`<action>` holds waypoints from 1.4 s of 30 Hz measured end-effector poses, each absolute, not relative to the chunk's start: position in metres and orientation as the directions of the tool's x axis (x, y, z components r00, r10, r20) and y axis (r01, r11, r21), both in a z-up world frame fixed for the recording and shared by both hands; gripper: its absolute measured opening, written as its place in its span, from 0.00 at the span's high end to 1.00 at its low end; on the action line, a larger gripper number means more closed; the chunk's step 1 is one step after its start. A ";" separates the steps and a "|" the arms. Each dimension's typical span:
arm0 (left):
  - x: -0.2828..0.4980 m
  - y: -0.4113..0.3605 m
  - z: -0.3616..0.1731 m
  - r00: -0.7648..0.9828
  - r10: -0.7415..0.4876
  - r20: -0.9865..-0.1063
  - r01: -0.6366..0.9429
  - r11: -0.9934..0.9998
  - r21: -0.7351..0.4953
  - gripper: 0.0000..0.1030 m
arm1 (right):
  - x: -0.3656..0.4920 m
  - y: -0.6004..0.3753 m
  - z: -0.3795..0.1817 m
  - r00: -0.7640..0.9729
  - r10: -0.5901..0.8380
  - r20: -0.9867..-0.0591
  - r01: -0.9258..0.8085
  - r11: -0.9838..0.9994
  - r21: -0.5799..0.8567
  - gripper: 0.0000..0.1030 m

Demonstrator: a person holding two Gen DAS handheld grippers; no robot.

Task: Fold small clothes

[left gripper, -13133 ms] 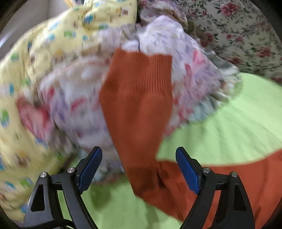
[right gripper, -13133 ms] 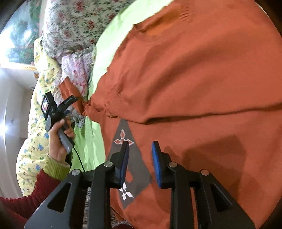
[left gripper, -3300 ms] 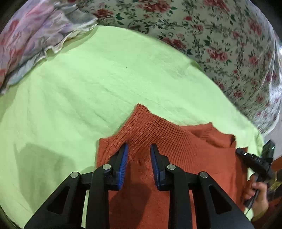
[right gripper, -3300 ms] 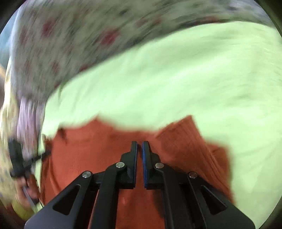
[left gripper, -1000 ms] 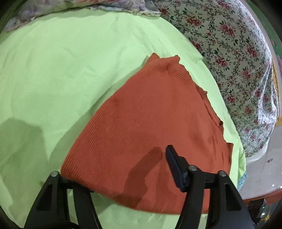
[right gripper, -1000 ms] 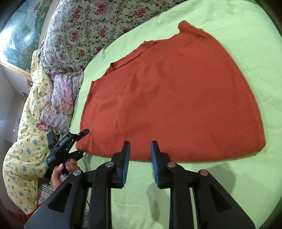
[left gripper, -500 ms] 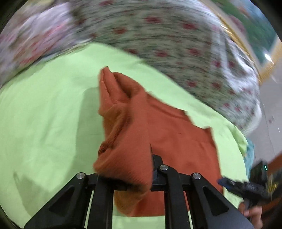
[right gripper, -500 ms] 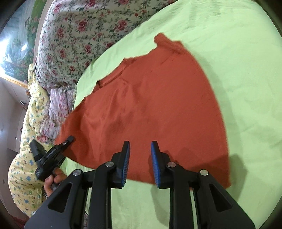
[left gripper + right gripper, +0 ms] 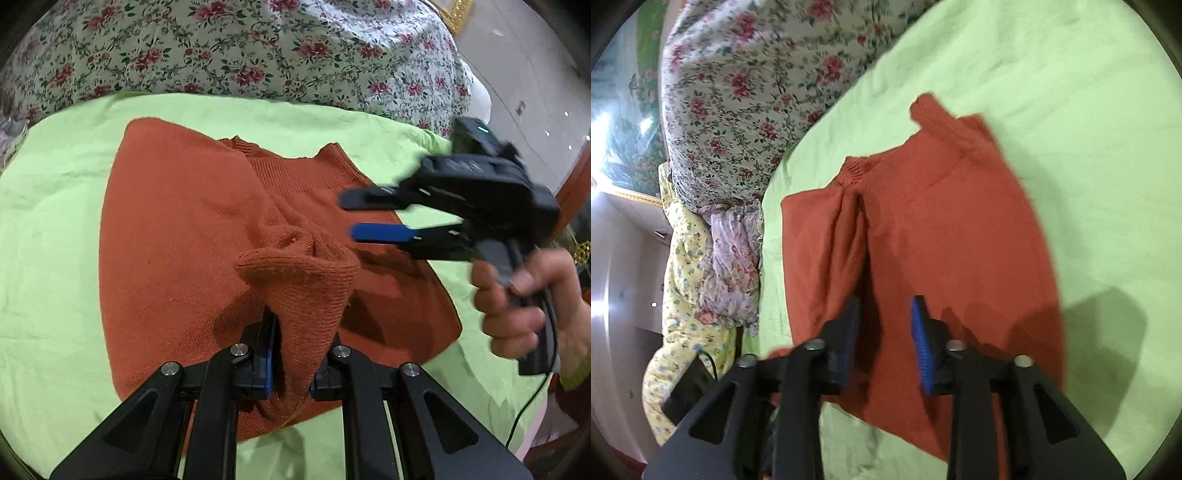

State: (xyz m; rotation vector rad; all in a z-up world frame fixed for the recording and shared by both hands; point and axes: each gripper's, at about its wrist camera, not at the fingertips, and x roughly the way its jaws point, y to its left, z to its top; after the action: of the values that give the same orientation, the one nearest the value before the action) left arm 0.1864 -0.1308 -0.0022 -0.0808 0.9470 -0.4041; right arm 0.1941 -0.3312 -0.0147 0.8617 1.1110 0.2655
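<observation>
An orange knitted sweater lies folded on a light green sheet. My left gripper is shut on a bunched corner of the sweater and holds it lifted over the rest of the garment. My right gripper shows in the left wrist view, held by a hand at the right, hovering above the sweater with its jaws apart. In the right wrist view the right gripper is open and empty just above the sweater, next to a raised fold.
A floral quilt lies along the far side of the green sheet. A pile of lilac and yellow printed clothes sits at the left in the right wrist view. The bed edge and floor are at the right.
My left gripper has carried the gripped sweater corner across over the garment. My right gripper has opened wider and moved in low over the sweater.
</observation>
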 end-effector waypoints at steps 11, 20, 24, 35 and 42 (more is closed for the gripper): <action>0.175 -0.122 0.009 0.526 -0.358 -0.772 0.321 0.924 -0.209 0.89 | 0.282 -0.243 -0.036 0.286 0.659 -0.696 0.025 0.721 0.693 0.78; 0.163 -0.170 0.039 0.492 -0.499 -0.713 0.480 0.839 -0.256 0.89 | 0.246 -0.283 0.036 0.427 0.612 -0.666 -0.065 0.755 0.652 0.85; 0.166 -0.207 0.022 0.438 -0.520 -0.734 0.525 0.810 -0.261 0.89 | 0.223 -0.327 0.038 0.458 0.547 -0.701 -0.010 0.791 0.611 0.85; 0.178 -0.241 -0.017 0.361 -0.490 -0.794 0.535 0.806 -0.254 0.88 | 0.212 -0.374 -0.016 0.427 0.469 -0.773 0.098 0.826 0.555 0.85; 0.188 -0.240 -0.026 0.322 -0.494 -0.808 0.532 0.800 -0.277 0.79 | 0.208 -0.379 -0.028 0.429 0.491 -0.758 0.106 0.806 0.582 0.83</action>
State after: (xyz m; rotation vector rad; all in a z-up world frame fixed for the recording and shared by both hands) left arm 0.1878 -0.2395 -0.0258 0.0414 1.0453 -0.6733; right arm 0.2082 -0.3792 -0.0277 0.6163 1.1186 0.2603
